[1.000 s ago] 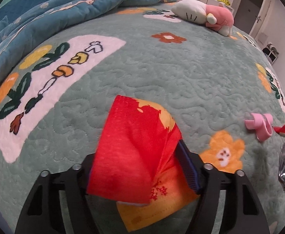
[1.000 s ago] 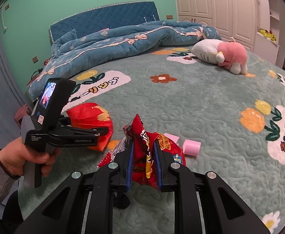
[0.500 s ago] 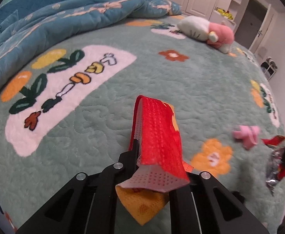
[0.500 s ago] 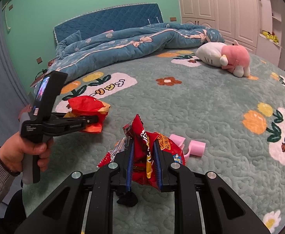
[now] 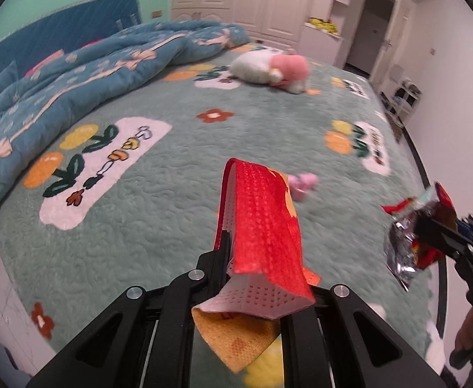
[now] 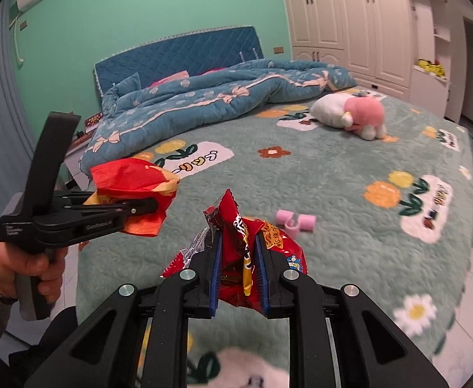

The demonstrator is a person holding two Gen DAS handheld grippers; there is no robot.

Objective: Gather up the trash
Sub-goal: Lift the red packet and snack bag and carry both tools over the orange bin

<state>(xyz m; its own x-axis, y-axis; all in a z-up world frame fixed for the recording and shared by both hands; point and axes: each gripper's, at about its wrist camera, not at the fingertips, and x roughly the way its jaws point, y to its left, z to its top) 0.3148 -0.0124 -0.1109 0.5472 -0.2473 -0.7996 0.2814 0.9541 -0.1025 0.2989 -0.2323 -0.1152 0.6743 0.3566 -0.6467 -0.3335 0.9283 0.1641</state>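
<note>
A: Two pieces of trash are off the bed (image 6: pixel 317 194), one in each gripper. The left gripper (image 5: pixel 255 255) has its jaws clenched tight on a red and orange wrapper (image 5: pixel 265 236), which folds up over the fingers and hangs below them.

B: And the other one?

A: The right gripper (image 6: pixel 238 265) has its jaws clamped on a crumpled red snack bag (image 6: pixel 236 236), pinched between the blue pads (image 6: pixel 216 274). The bag sticks up above the fingertips and bulges out to the right side. From the left wrist view its silver inside shows.

B: Where are both relative to the bed?

A: Both are held in the air above the near edge of the green quilted cover. In the right wrist view the left gripper sits off to the left, a hand (image 6: pixel 26 268) in a grey sleeve around its handle, the wrapper clear of the cover.

B: Anything left lying there?

A: A small pink piece (image 6: pixel 296 221) rests on the cover, just past the snack bag. Farther back, a pink and white plush toy (image 6: pixel 349 116) lies near the rumpled blue duvet (image 6: pixel 220 97). The left view is somewhat blurred.
</note>
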